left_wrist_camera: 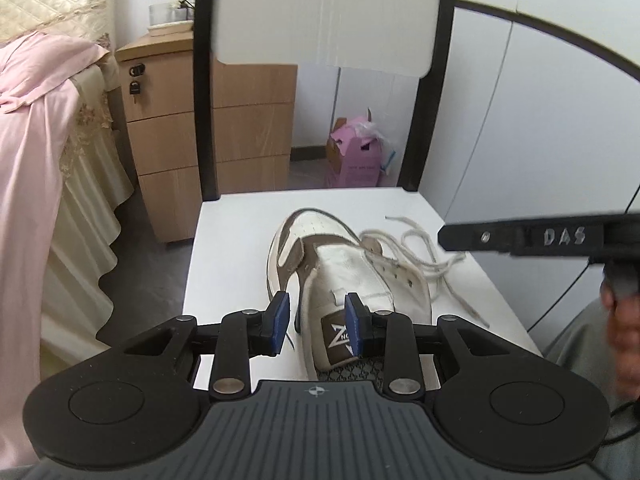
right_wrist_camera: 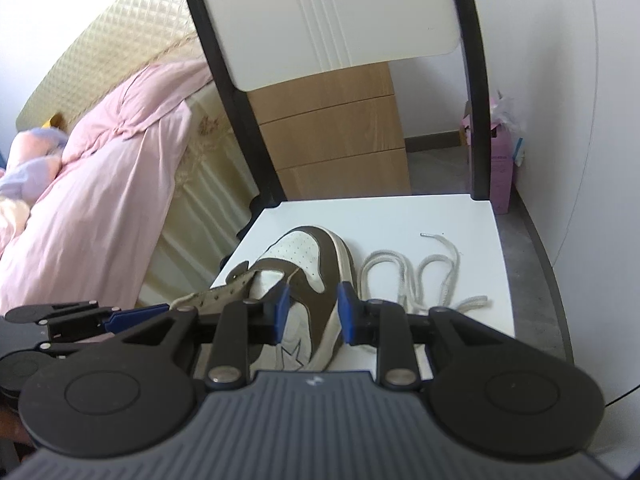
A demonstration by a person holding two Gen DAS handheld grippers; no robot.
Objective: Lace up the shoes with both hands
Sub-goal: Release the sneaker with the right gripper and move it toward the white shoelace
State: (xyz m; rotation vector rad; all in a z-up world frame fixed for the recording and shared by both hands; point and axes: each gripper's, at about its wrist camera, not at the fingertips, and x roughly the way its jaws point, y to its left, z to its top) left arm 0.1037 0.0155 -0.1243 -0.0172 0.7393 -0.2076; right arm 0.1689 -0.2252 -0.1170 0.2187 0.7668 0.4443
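A: Left tool (left_wrist_camera: 316,322) state?

B: Part open, blue pads (left_wrist_camera: 281,320) apart, nothing gripped. It hovered over the shoe's tongue; the brown label on the tongue showed in the gap between the pads. No contact seen.

A: Right tool (right_wrist_camera: 311,314)?

B: Also part open, empty. Its pads stood either side of the shoe's brown side panel in the wrist view, but above it; I could not tell any touch. From the left wrist view only a black finger of the right tool (left_wrist_camera: 516,236) showed, above the lace.

A: Shoe location?

B: The shoe (left_wrist_camera: 340,276), white and brown, lay on the white seat of a chair (right_wrist_camera: 420,216), toe toward the chair's back. Unlaced: eyelets bare, tongue pulled up.

A: Lace?

B: The lace (right_wrist_camera: 416,276), pale grey, lay in loose loops on the seat just beside the shoe, on its right side, one tip pointing toward the backrest.

A: Surroundings?

B: A person's hand (left_wrist_camera: 624,320) on the right tool's grip at frame edge. Wooden drawers (left_wrist_camera: 176,136) behind the chair, a bed with pink sheet (right_wrist_camera: 112,184) left, a pink box (left_wrist_camera: 354,156) on the floor by the wall.
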